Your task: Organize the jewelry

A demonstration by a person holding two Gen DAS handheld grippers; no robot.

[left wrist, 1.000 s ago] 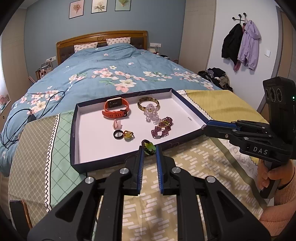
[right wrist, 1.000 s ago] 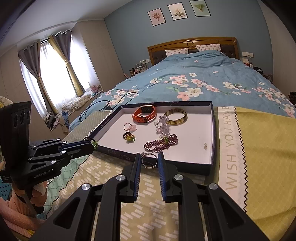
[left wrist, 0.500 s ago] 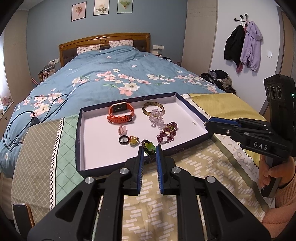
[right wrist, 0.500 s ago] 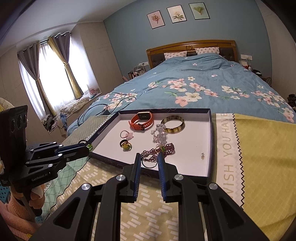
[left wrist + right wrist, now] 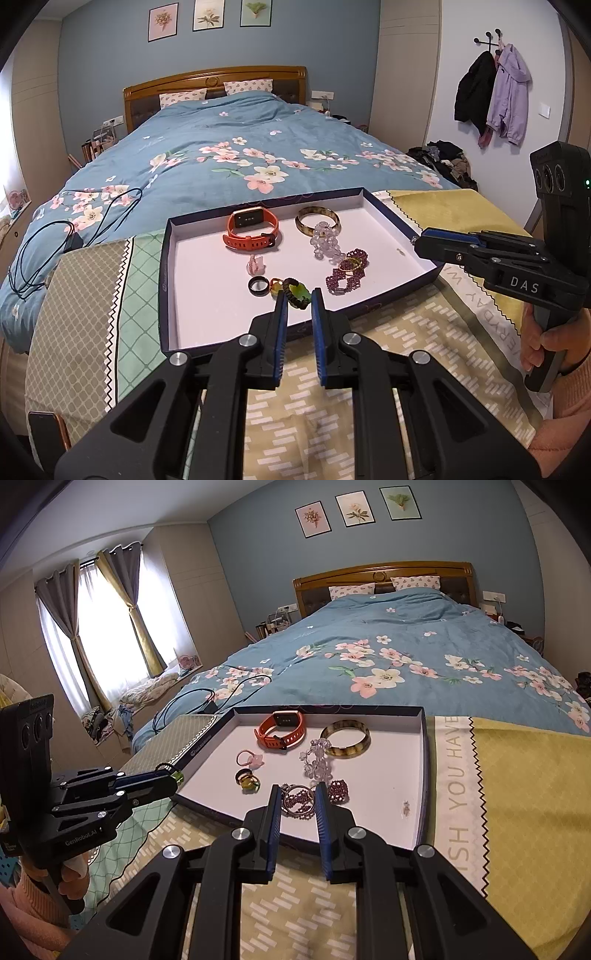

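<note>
A shallow dark-rimmed tray (image 5: 192,266) with a white floor lies on the bed cover. In it are an orange watch (image 5: 252,230), an amber bangle (image 5: 317,220), a clear bead bracelet (image 5: 325,242), a purple bead bracelet (image 5: 347,273), a pink ring (image 5: 255,264) and a black ring (image 5: 258,285). My left gripper (image 5: 297,295) is shut on a green stone ring (image 5: 298,292), held over the tray's near part. My right gripper (image 5: 297,801) is shut on a thin silver ring (image 5: 297,800) above the tray's near edge (image 5: 332,843).
The tray sits on a patterned cloth (image 5: 332,424) at the foot of a blue floral bed (image 5: 240,155). A black cable (image 5: 44,243) lies at the left. A phone (image 5: 48,439) lies at the cloth's near left corner. Coats (image 5: 495,96) hang on the right wall.
Both grippers have moved forward and up over the tray's near edge, each still holding its ring. The jewelry in the tray has not moved.
</note>
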